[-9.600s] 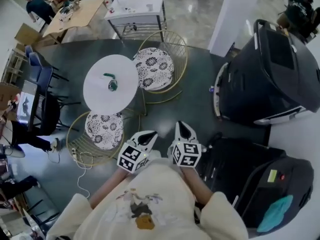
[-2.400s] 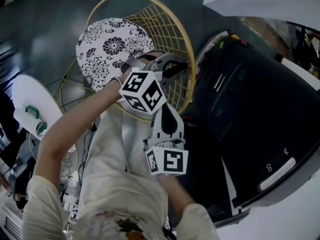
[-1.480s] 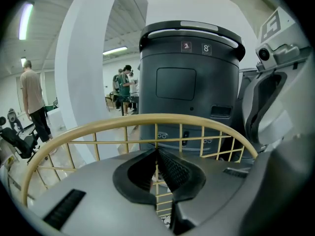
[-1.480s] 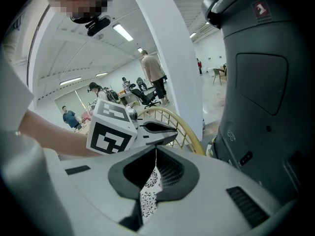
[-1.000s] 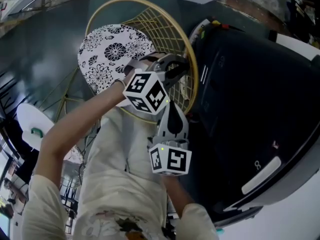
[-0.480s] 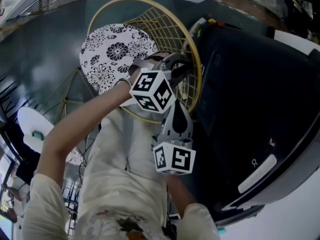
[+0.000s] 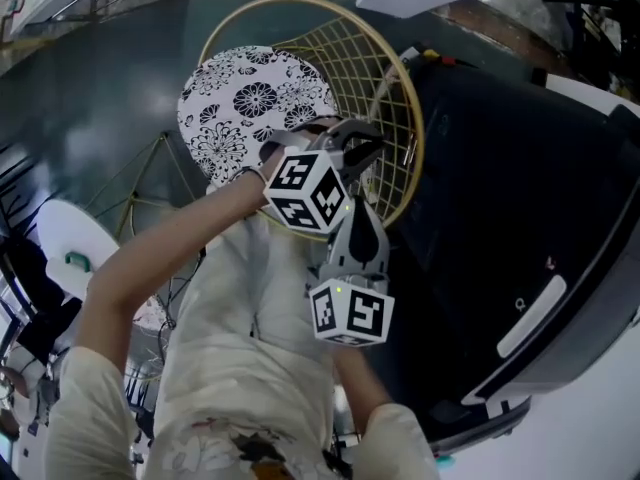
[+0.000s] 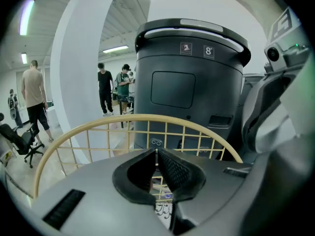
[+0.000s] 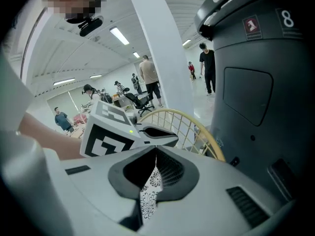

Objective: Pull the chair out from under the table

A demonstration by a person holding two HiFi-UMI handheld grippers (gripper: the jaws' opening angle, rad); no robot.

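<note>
The chair has a gold wire back and a black-and-white flowered cushion. It stands away from the round white table at the left edge. My left gripper reaches over the cushion to the wire mesh of the back. In the left gripper view its jaws are shut on a thin wire below the gold top rim. My right gripper hangs just below it, jaws shut with nothing held. The left gripper's marker cube and the chair back show in front of it.
A big black machine with a handle stands close behind the chair back. A white pillar rises to its left. Several people stand far off. Gold wire legs of a second chair sit near the table.
The chair and my left gripper on its back have shifted right, farther from the white table and closer to the black machine. The right gripper stays shut just below.
</note>
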